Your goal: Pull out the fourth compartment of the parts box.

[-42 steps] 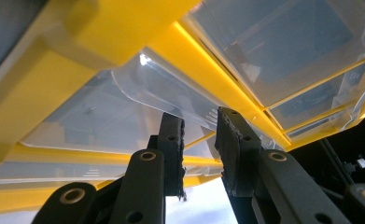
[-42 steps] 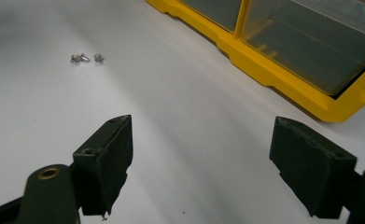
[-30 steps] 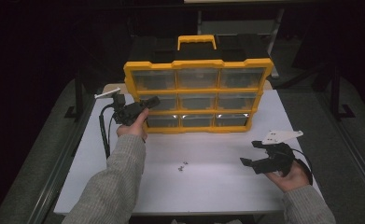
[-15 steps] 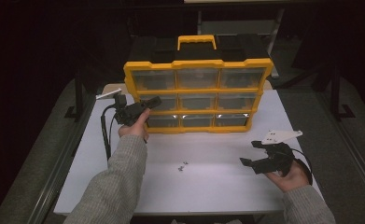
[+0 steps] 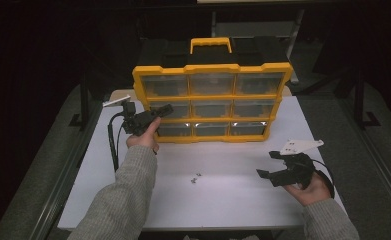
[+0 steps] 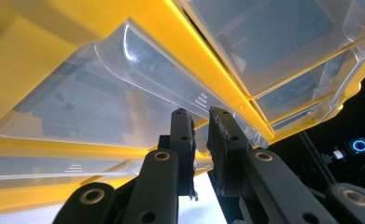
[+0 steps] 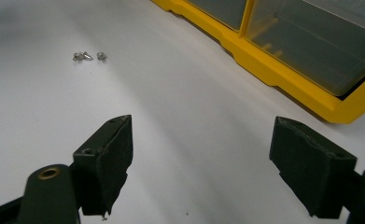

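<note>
A yellow organizer case (image 5: 212, 68) with clear drawers stands upright at the back of the white table (image 5: 233, 205). My left gripper (image 5: 164, 109) reaches the left drawer of the middle row. In the left gripper view its jaws (image 6: 201, 114) are almost together, pinching the thin front lip of that clear drawer (image 6: 77, 98); they have just closed a little further. My right gripper (image 5: 268, 164) hovers low over the table's right side, jaws wide open (image 7: 203, 125) with nothing between them. A few small screws (image 5: 196, 178) (image 7: 87, 56) lie loose at mid-table.
The case has a yellow carry handle (image 5: 211, 42) on top and a black body behind. The table's left edge runs along a metal rail (image 5: 70, 170). Bare tabletop (image 7: 171, 93) lies between the screws and my right gripper.
</note>
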The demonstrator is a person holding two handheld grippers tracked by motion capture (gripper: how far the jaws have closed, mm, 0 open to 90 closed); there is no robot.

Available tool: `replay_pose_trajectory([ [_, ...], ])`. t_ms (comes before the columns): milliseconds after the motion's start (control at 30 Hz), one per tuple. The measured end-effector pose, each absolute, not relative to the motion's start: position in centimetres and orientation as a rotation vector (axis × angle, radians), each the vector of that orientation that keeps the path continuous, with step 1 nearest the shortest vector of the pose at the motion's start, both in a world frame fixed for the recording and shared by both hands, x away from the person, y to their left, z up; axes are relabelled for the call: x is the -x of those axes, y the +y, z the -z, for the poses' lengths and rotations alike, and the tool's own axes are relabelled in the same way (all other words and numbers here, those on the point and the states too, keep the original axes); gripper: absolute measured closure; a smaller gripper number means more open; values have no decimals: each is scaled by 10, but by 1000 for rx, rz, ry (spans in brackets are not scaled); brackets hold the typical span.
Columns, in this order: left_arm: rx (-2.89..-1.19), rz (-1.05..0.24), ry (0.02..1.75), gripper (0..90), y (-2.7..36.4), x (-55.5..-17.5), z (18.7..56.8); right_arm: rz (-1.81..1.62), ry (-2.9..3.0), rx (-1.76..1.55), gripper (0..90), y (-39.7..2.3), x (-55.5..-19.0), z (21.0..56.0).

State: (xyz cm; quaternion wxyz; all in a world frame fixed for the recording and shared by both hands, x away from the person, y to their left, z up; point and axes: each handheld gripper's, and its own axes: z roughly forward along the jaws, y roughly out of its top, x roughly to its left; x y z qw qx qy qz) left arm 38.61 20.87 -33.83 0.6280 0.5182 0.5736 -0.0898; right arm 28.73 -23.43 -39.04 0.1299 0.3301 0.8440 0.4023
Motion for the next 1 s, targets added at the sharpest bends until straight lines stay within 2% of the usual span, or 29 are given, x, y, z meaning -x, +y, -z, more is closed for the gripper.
replay_pose_trajectory([
  [500, -1150, 173, 1322, 820, 205, -382, 342, -1170, 2459, -962, 205, -233, -288, 391],
  [700, -1105, 167, 1349, 721, 195, -381, 344, -1169, 2462, -958, 204, -233, -288, 391],
  [867, -1093, 89, 1351, 787, 191, -377, 343, -1171, 2464, -969, 204, -234, -287, 391],
  [1000, -1050, 75, 1356, 792, 188, -375, 346, -1168, 2468, -956, 204, -234, -288, 392],
])
